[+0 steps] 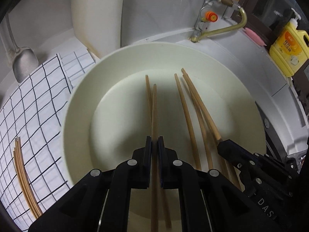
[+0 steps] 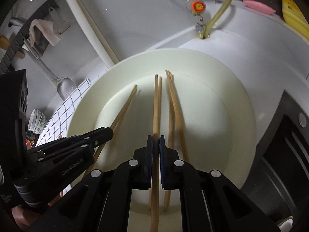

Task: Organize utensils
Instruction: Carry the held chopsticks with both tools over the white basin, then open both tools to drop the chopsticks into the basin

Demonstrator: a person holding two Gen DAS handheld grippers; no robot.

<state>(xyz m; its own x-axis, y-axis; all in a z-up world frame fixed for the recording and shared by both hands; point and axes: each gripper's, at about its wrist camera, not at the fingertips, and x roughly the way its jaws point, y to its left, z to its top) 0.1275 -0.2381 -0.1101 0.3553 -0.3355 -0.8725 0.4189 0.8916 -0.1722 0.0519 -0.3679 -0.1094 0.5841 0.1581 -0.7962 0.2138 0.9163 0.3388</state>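
A large cream plate [image 1: 81,104] holds several wooden chopsticks. My left gripper [image 1: 154,141] is shut on one chopstick [image 1: 154,112], held just above the plate; another lies beneath it. My right gripper [image 2: 156,140] is shut on a chopstick [image 2: 156,104] over the plate's middle. It shows in the left wrist view [image 1: 222,145] at right, shut on a chopstick [image 1: 199,104]. The left gripper shows in the right wrist view [image 2: 108,133] at left, holding its chopstick [image 2: 125,106]. More chopsticks [image 2: 174,104] lie on the plate [image 2: 239,104]. A bundle of chopsticks [image 1: 24,176] lies on the checked cloth [image 1: 38,106].
A metal ladle [image 1: 24,61] hangs at far left. A tap with an orange knob [image 1: 210,16] and a hose stand behind the plate. A yellow detergent bottle [image 1: 289,46] and a pink soap [image 1: 253,35] sit at the right. A patterned cup [image 2: 37,120] is at left.
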